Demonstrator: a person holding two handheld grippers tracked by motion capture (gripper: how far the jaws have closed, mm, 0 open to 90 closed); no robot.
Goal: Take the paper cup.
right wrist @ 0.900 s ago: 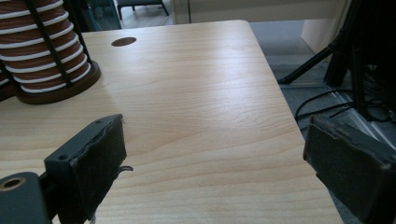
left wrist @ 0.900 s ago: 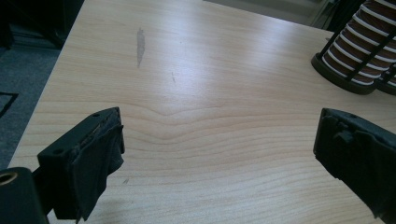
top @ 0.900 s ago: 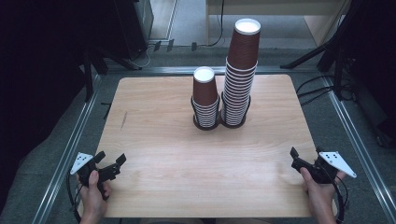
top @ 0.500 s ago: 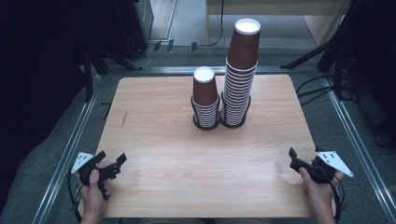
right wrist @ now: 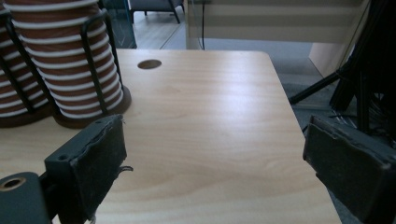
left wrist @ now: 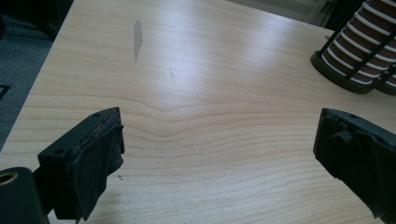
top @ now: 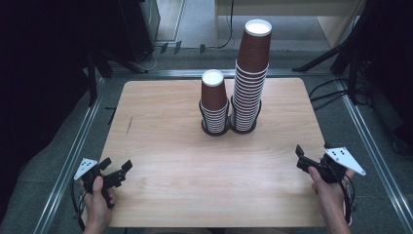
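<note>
Two upside-down stacks of brown paper cups stand in black wire holders at the table's far middle: a short stack [top: 214, 102] and, to its right, a tall stack [top: 251, 73]. My left gripper [top: 117, 164] is at the near left corner, open, with nothing between its jaws. In the left gripper view the left gripper [left wrist: 217, 140] hovers over bare wood, with the short stack [left wrist: 359, 46] far off at the upper right. My right gripper [top: 311, 151] is at the near right edge, also open and empty. In the right gripper view the right gripper [right wrist: 215, 154] faces the table's far right part, with the tall stack [right wrist: 65, 60] to its left.
The wooden table [top: 170, 122] sits in a metal frame with dark floor around it. A small round hole [right wrist: 149, 64] lies in the tabletop behind the tall stack. Black stands and cables lie off the table's right side [top: 336, 87].
The right gripper has edged a little forward along the table's right edge. The left gripper has stayed where it was. Both stacks are unmoved.
</note>
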